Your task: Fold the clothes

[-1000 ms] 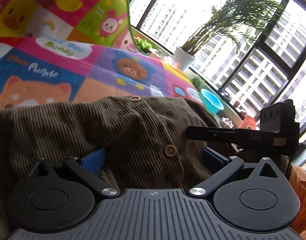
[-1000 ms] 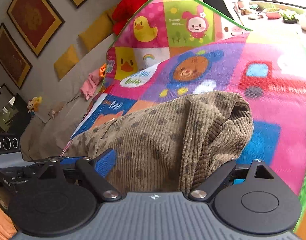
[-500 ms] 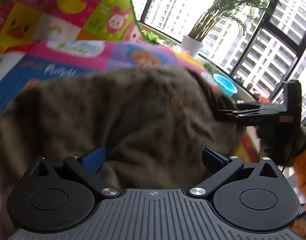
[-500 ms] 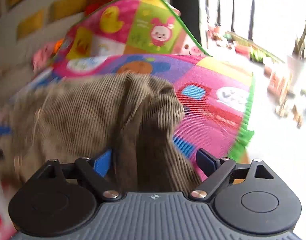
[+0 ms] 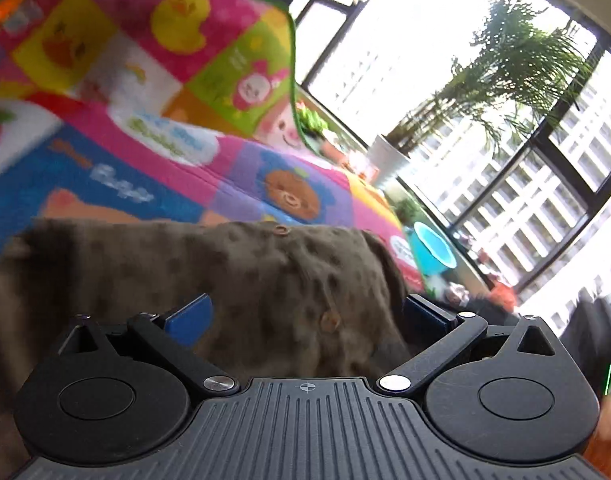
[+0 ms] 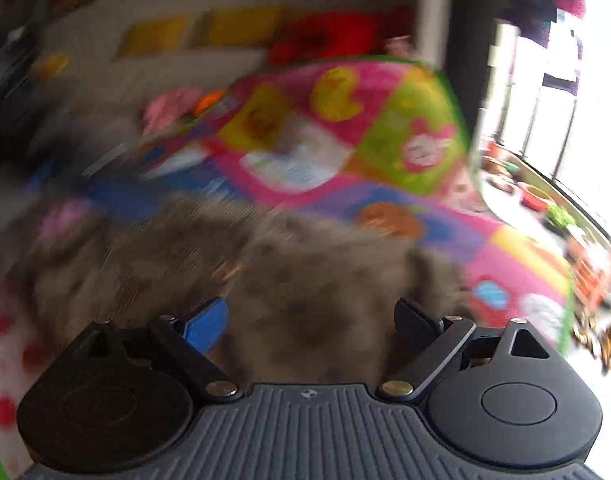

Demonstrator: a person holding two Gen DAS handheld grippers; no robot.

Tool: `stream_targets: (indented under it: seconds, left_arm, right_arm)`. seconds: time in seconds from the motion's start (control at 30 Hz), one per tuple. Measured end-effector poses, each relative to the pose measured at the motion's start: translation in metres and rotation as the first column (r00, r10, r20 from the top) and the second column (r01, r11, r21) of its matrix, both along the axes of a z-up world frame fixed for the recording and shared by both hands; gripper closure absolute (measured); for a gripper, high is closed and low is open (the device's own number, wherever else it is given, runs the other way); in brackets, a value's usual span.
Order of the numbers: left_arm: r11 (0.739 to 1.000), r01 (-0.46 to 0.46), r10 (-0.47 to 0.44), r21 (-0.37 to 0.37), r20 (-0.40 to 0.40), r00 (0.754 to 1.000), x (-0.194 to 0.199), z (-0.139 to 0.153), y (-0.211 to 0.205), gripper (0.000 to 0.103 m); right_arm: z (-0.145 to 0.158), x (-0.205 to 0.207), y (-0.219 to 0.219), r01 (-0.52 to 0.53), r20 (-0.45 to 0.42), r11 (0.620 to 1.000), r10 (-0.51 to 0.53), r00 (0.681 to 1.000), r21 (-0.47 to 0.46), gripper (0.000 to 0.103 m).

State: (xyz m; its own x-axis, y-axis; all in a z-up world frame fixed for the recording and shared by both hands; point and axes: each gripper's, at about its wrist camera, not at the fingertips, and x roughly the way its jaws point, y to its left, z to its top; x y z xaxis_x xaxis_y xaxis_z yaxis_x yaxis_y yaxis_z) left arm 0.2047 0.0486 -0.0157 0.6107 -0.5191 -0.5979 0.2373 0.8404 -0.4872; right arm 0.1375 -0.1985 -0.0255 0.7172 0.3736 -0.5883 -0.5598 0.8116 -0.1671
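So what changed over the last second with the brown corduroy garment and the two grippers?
The brown corduroy garment was swung up off the play mat half a second ago and has come back down, lying again much as before. The right gripper has turned left across the garment; its view is blurred. The other gripper has left the left wrist view. Both the left gripper and the right stay wide open, gripping nothing.

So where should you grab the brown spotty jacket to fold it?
Probably the brown corduroy jacket is best pinched at its right-hand edge, coming in from the right. There it drops off as a thin fold onto the colourful mat, while the middle is broad, bunched cloth.
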Motion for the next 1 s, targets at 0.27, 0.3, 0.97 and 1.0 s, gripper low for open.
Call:
stream_targets:
  seconds: [0.27, 0.3, 0.97, 1.0]
  left_arm:
    - [0.999, -0.031, 0.032, 0.032, -0.017, 0.999, 0.020, -0.002, -0.008, 0.000]
    - [0.999, -0.037, 0.037, 0.029, -0.011, 0.999, 0.013, 0.001, -0.004, 0.000]
    - [0.895, -0.398, 0.406, -0.202, -0.007, 0.914, -0.173, -0.009, 0.136, 0.000]
    - [0.893, -0.382, 0.388, -0.238, -0.027, 0.921, -0.173, -0.015, 0.135, 0.000]
  right_arm:
    - [-0.008, -0.036, 0.003, -0.046, 0.049, 0.997, 0.049, 0.998, -0.062, 0.005]
    - [-0.006, -0.042, 0.003, -0.054, 0.055, 0.997, 0.057, 0.997, -0.062, 0.005]
    - [-0.019, -0.059, 0.149, -0.322, -0.023, 0.944, 0.321, 0.947, -0.069, 0.037]
    - [-0.017, -0.043, 0.140, -0.272, -0.097, 0.962, 0.274, 0.957, 0.026, 0.037]
